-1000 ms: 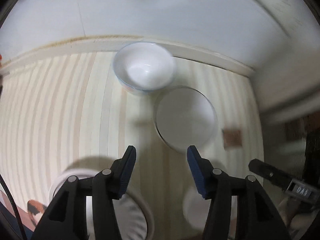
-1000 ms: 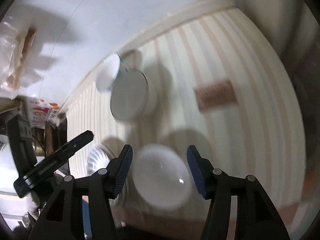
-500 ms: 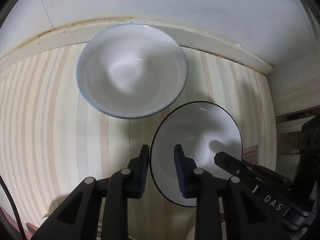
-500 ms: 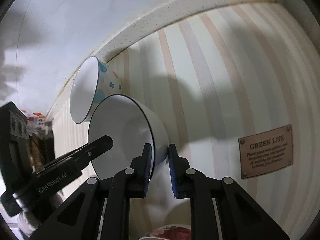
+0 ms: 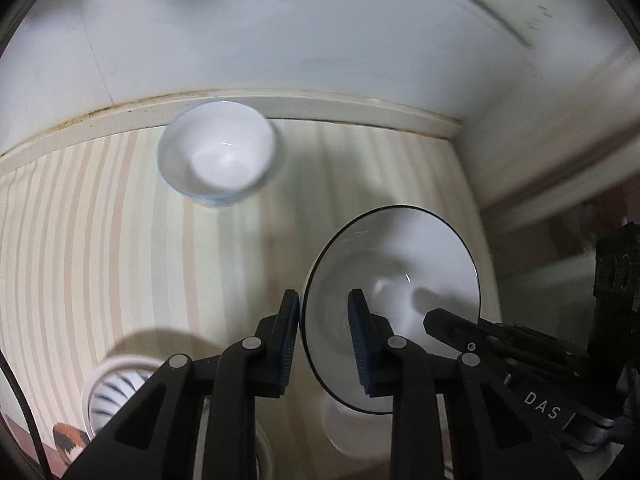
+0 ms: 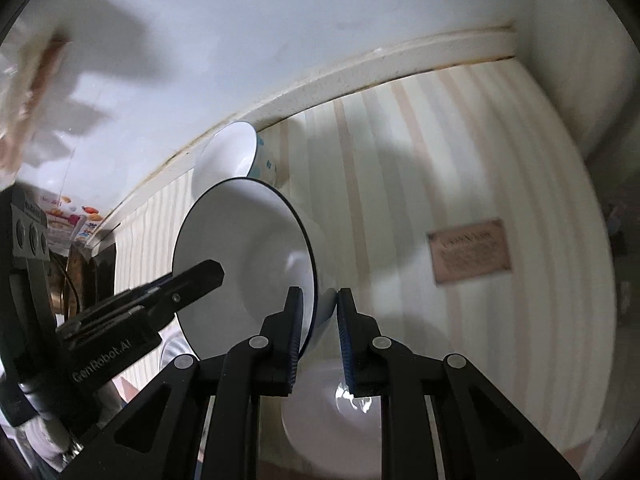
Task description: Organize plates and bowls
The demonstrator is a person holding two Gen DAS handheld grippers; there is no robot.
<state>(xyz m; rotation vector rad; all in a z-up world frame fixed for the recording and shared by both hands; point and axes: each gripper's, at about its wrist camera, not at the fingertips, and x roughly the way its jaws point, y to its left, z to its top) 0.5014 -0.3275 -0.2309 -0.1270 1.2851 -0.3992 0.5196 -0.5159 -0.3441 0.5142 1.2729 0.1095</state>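
A white bowl with a dark rim (image 5: 400, 276) hangs tilted above the striped table mat (image 5: 100, 240), held from both sides. My left gripper (image 5: 323, 308) is shut on its near left rim. My right gripper (image 6: 319, 300) is shut on the opposite rim of the same bowl (image 6: 248, 248). One finger (image 5: 452, 324) of the right gripper shows inside the bowl in the left wrist view. A white bowl with a blue rim (image 5: 218, 160) stands by the wall, and its blue-flowered side (image 6: 266, 160) shows in the right wrist view.
A ribbed striped plate (image 5: 108, 392) lies at the lower left. A small white dish (image 6: 332, 420) sits under the held bowl. A brown label (image 6: 470, 250) is on the mat to the right. A cream ledge (image 5: 320, 104) and white walls close the back and right.
Both grippers went from open above the table to shut on the dark-rimmed bowl's rim. Since half a second ago the bowl has come up and away from the blue-rimmed bowl.
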